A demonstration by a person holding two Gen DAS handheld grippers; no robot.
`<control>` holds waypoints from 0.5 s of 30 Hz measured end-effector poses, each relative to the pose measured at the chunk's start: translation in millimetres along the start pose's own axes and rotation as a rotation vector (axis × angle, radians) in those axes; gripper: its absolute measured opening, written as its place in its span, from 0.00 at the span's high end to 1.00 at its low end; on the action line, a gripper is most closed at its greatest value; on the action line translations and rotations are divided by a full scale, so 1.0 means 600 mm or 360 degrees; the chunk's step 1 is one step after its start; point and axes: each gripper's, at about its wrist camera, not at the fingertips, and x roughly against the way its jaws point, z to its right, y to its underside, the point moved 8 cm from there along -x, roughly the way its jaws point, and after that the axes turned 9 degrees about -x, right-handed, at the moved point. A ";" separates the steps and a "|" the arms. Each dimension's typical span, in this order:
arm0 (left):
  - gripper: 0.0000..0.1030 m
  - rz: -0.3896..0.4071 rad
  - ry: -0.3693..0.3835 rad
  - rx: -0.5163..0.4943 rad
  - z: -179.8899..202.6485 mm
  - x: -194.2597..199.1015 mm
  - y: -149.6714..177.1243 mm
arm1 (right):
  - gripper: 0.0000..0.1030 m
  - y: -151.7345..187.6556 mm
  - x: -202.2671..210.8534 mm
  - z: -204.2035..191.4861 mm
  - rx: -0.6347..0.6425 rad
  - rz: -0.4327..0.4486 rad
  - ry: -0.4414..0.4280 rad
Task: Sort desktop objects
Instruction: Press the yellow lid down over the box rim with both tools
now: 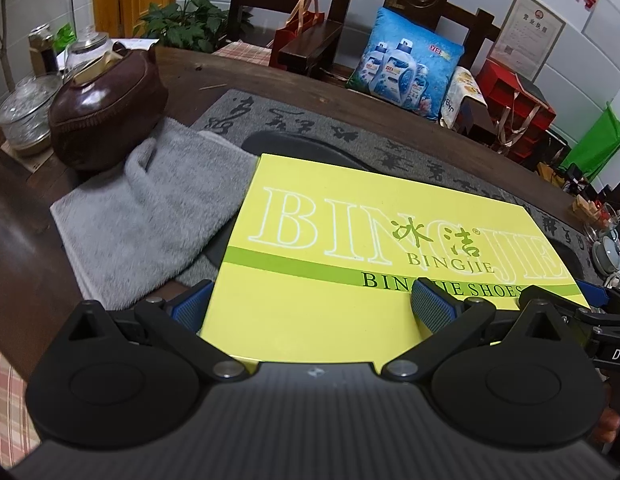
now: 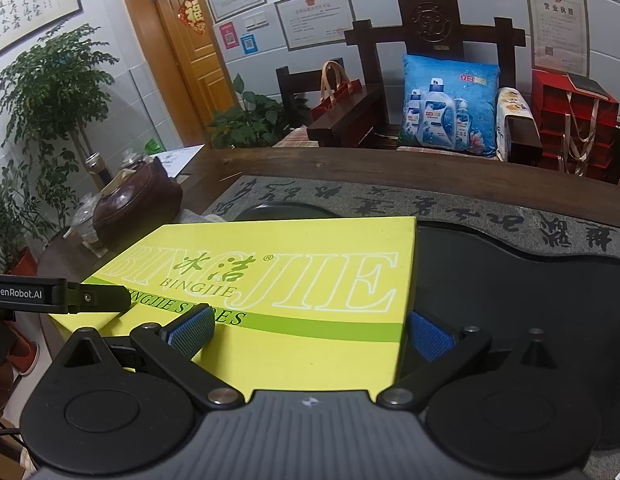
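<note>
The flat yellow-green cardboard shoe box lid printed BINGJIE (image 1: 349, 248) lies on the dark black tea tray (image 2: 509, 288) atop the dark wooden counter (image 1: 270, 76), its left edge just beside a folded grey fleece towel (image 1: 150, 208). A brown leather pouch (image 1: 106, 112) sits at the towel's far end. Right of the lid, the tray is bare. The left claw (image 1: 310, 304) is spread wide, straddling the lid's near left corner, one blue pad (image 1: 429, 304) over the lid. The right claw (image 2: 310, 332) is equally wide, straddling the near right corner; contact cannot be told
</note>
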 end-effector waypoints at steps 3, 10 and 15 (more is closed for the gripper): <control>0.00 0.0001 0.0012 -0.0012 -0.004 -0.016 -0.012 | 0.00 -0.008 -0.014 0.002 -0.0006 0.0006 0.0011; 0.00 0.0008 0.0024 -0.0043 -0.011 -0.050 -0.033 | 0.00 -0.022 -0.047 0.007 -0.0026 0.0015 0.0034; 0.00 0.0014 0.0027 -0.0060 -0.010 -0.066 -0.039 | 0.00 -0.028 -0.064 0.015 -0.0040 0.0017 0.0040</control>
